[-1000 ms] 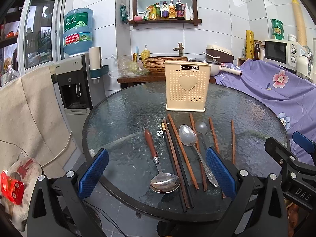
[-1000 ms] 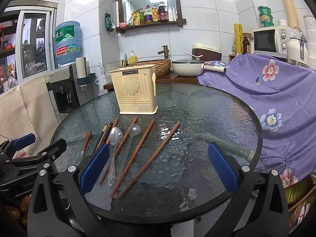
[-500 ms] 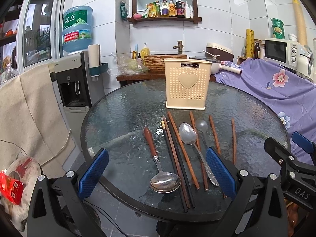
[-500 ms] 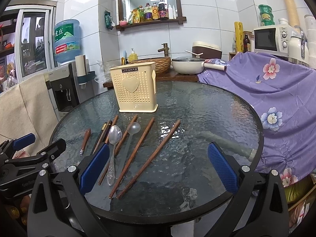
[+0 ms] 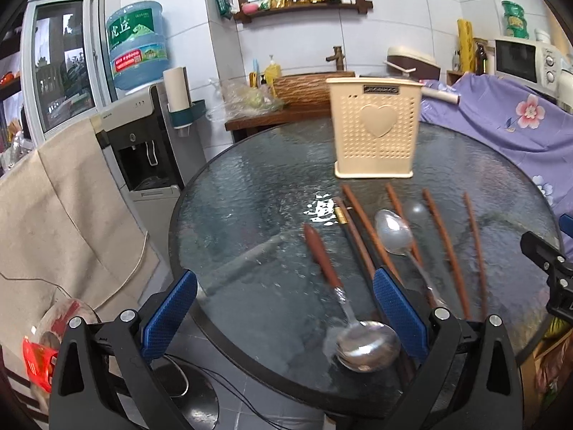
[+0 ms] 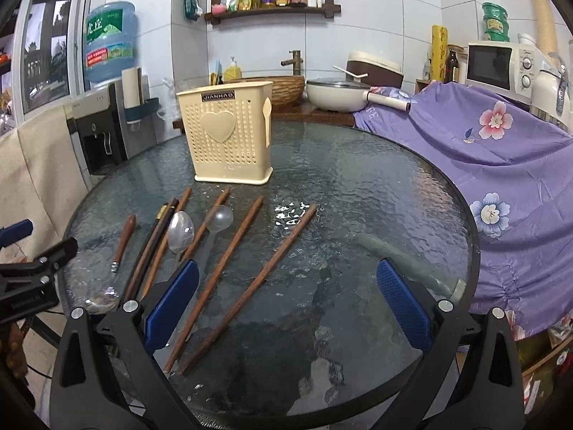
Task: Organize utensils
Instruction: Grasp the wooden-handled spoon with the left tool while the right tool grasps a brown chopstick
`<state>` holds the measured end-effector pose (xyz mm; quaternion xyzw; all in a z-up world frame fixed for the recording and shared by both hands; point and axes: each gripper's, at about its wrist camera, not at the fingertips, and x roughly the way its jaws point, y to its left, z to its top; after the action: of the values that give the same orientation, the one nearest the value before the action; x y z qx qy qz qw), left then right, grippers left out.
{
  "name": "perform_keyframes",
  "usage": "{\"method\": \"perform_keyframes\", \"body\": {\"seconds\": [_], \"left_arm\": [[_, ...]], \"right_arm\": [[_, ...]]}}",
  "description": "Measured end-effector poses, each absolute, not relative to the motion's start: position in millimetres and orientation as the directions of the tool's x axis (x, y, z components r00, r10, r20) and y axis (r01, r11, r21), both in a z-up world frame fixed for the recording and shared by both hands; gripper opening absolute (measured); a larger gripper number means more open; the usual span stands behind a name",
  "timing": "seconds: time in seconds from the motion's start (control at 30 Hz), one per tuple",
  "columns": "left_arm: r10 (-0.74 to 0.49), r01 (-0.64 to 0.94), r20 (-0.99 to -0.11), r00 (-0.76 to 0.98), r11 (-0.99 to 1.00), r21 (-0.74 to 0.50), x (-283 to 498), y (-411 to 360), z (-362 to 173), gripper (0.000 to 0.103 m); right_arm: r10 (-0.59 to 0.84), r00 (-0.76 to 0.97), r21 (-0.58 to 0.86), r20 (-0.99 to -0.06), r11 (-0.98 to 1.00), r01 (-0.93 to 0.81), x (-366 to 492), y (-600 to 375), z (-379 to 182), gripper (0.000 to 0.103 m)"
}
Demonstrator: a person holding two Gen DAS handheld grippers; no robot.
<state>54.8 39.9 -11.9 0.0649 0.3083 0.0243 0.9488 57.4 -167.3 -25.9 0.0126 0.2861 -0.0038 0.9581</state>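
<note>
Both grippers held above the near rim of the round glass tabletop, nothing grasped. Left gripper: fingers spread wide, empty. Right gripper: fingers likewise spread wide, empty.

Utensils lying loose in a fan, centre to lower centre of both frames, none yet in the cream perforated holder, which stands upright at upper centre of the tabletop, just beyond the far tips.

Relation that matters: long axes run roughly away from the cameras, toward the holder, so any pinch has to close across the shafts. In the left wrist frame, wooden-handled ladle sits between the fingers, bowl nearest at lower centre, handle pointing up-frame; probably the left gripper's closest pick. Dark chopstick pair and metal spoon just right of it, passing behind the right-hand finger. In the right wrist frame, two brown chopsticks lie diagonally, lower left to upper centre, near ends between the fingers; nearer this gripper than the other.

Hard to make out:
- Near ends of dark pair and spoon handle hidden behind the left gripper's finger.
- Clear spoon almost lost against the glass; handle barely traceable.
- Chopsticks overlap in the middle cluster; which rests on which unclear.
- Holder interior not visible; compartments unknown.
- Left wrist frame motion-blurred.
</note>
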Motion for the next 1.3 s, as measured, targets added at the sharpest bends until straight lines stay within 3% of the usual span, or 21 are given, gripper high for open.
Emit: {"method": "perform_keyframes", "body": {"seconds": [0.1, 0.4, 0.9, 1.07, 1.3], "left_arm": [[0.069, -0.003, -0.624, 0.778, 0.994, 0.105, 72.4, 47.3, -14.9, 0.094], [0.015, 0.035, -0.700, 0.714, 0.998, 0.056, 112.7, 45.3, -30.2, 0.073], [0.004, 0.038, -0.763, 0.647, 0.999, 0.037, 150.1, 48.7, -46.7, 0.061], [0.000, 0.036, -0.776, 0.631, 0.999, 0.029, 157.9, 49.1, -47.0, 0.055], [0.000, 0.037, -0.803, 0.596, 0.999, 0.027, 165.5, 46.5, -53.8, 0.046]], "right_arm": [[0.010, 0.817, 0.020, -0.577, 1.000, 0.002, 73.3, -168.0, -27.9, 0.098], [0.011, 0.736, 0.019, -0.677, 1.000, 0.003, 132.6, -172.4, -37.9, 0.096], [0.037, 0.613, 0.066, -0.789, 0.998, 0.025, 184.1, -172.7, -59.5, 0.063], [0.051, 0.579, 0.089, -0.814, 0.995, 0.039, 193.3, -173.5, -66.0, 0.045], [0.045, 0.574, 0.082, -0.818, 0.996, 0.039, 202.7, -169.4, -67.1, 0.035]]}}
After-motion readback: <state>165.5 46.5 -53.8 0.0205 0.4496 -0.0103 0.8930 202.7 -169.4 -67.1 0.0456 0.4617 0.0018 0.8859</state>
